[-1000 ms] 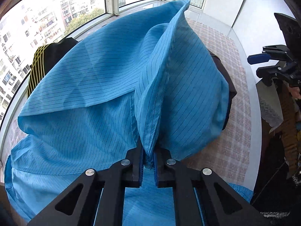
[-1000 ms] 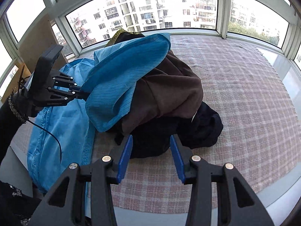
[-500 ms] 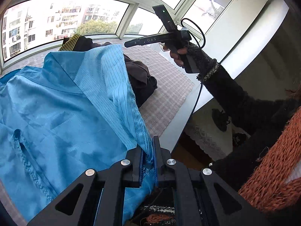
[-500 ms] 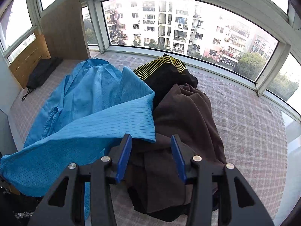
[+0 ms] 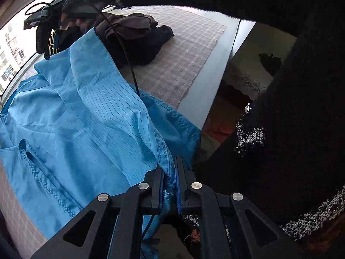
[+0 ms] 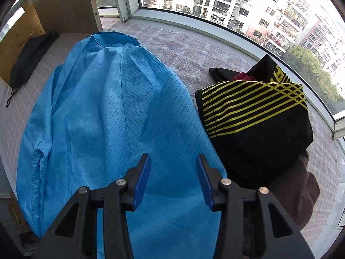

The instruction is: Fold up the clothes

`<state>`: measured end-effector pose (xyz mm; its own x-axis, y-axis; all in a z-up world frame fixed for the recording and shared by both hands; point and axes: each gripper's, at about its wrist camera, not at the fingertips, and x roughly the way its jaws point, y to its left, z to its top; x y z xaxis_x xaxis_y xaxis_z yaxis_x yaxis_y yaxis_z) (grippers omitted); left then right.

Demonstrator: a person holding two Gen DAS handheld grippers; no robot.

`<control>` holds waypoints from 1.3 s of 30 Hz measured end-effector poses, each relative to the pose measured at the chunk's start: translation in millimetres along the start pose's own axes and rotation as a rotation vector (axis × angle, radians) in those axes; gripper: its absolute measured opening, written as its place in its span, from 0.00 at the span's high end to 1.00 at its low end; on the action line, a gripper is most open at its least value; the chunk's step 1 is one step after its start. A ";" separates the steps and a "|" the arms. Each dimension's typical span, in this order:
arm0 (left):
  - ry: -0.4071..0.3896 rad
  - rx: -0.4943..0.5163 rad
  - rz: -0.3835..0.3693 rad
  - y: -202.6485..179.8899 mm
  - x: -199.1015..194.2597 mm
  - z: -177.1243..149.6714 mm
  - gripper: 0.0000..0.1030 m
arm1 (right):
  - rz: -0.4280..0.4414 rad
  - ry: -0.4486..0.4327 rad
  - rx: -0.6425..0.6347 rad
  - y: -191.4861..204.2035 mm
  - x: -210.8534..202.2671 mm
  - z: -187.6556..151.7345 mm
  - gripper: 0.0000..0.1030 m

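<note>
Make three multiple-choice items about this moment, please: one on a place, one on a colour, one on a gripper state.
1. Where is the striped garment relative to the blue coat in the right wrist view?
A. to its right
B. to its left
C. under it

2. What colour are its stripes?
A. white
B. yellow
C. red

3. What is the left gripper doing?
A. open, empty
B. shut on the coat
C. shut on a cable

Answers:
1 A, it lies beside the coat's right edge.
2 B, yellow lines on black.
3 B, blue cloth is pinched between its fingers.

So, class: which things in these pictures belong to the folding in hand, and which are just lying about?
In the job:
- blue garment
- left claw, shut on its edge
- right claw, open above it

Lying about:
- black and yellow striped garment
- brown garment
- dark bag
</note>
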<state>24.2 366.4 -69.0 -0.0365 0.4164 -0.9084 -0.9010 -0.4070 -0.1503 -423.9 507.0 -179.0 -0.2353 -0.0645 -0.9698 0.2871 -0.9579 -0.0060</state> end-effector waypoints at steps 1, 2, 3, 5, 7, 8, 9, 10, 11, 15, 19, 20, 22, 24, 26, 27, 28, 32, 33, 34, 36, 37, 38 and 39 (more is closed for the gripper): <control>0.005 -0.009 0.005 1.0 0.2 -2.2 0.93 | -0.003 0.022 0.029 1.5 11.7 7.7 0.58; 0.010 -0.017 0.010 2.0 0.3 -4.4 0.93 | -0.006 0.045 0.059 3.1 23.4 15.3 0.58; 0.014 -0.026 0.015 3.1 0.4 -6.6 0.92 | -0.009 0.067 0.088 4.8 34.4 22.9 0.58; 0.021 -0.042 0.020 5.3 1.9 -9.9 0.92 | -0.010 0.099 0.137 8.3 47.5 35.0 0.58; 0.024 -0.048 0.021 6.5 4.9 -11.5 0.92 | -0.023 0.121 0.176 9.3 53.6 42.1 0.58; 0.026 -0.047 0.023 6.5 6.5 -12.1 0.92 | -0.031 0.131 0.193 9.9 56.5 45.5 0.58; 0.027 -0.042 0.020 6.0 7.9 -12.2 0.92 | -0.047 0.138 0.203 10.3 59.0 48.5 0.58; 0.029 -0.037 0.019 4.6 9.0 -12.2 0.92 | -0.046 0.146 0.216 10.6 61.6 50.9 0.58; 0.032 -0.031 0.018 3.1 10.1 -12.3 0.92 | -0.033 0.153 0.229 11.3 64.1 52.7 0.58; 0.036 -0.015 0.012 -0.5 10.3 -12.9 0.92 | -0.104 0.171 0.195 21.8 74.7 58.0 0.58; 0.030 -0.016 0.018 0.8 5.5 -14.1 0.92 | -0.100 0.156 0.230 12.2 81.2 50.4 0.82; 0.029 -0.019 0.019 1.5 4.7 -14.4 0.92 | -0.071 0.146 0.248 7.4 79.2 47.2 0.96; 0.026 -0.025 0.023 2.7 2.7 -15.1 0.92 | -0.035 0.110 0.263 0.1 71.6 41.9 0.96; 0.021 -0.028 0.015 3.1 3.0 -14.8 0.92 | -0.040 0.046 0.286 -7.7 55.1 37.3 0.96; 0.019 -0.027 0.011 3.8 3.0 -14.5 0.92 | -0.044 -0.036 0.331 -18.3 33.6 33.0 0.97; 0.018 -0.022 0.011 3.9 2.6 -14.1 0.92 | -0.068 -0.070 0.355 -23.2 23.3 31.3 0.97; 0.017 -0.018 0.009 4.6 3.0 -13.4 0.91 | -0.085 -0.089 0.364 -26.0 17.4 31.9 0.97; 0.014 0.002 -0.002 5.7 1.7 -10.8 0.91 | 0.007 0.023 0.293 -18.1 38.6 45.1 0.90; 0.011 0.002 -0.010 5.7 0.1 -10.6 0.91 | 0.010 0.042 0.275 -15.5 44.5 45.7 0.90; 0.008 0.003 -0.018 5.7 -1.6 -10.4 0.91 | 0.007 0.058 0.256 -12.3 50.1 46.0 0.90; 0.002 0.010 -0.023 4.1 -7.0 -11.6 0.91 | -0.019 0.062 0.227 -5.6 54.7 45.3 0.90; 0.002 0.010 -0.027 2.9 -9.1 -12.9 0.91 | -0.024 0.065 0.219 -3.8 56.0 45.8 0.90; 0.002 0.010 -0.031 1.6 -11.2 -14.2 0.91 | -0.028 0.068 0.211 -2.0 57.2 46.3 0.90; 0.002 0.009 -0.035 0.4 -13.3 -15.6 0.91 | -0.035 0.069 0.202 -0.1 57.7 46.7 0.92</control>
<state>31.1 348.0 -63.0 -0.0035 0.4284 -0.9036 -0.9057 -0.3843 -0.1788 -480.9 490.3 -223.6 -0.1757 -0.0180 -0.9843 0.0860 -0.9963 0.0029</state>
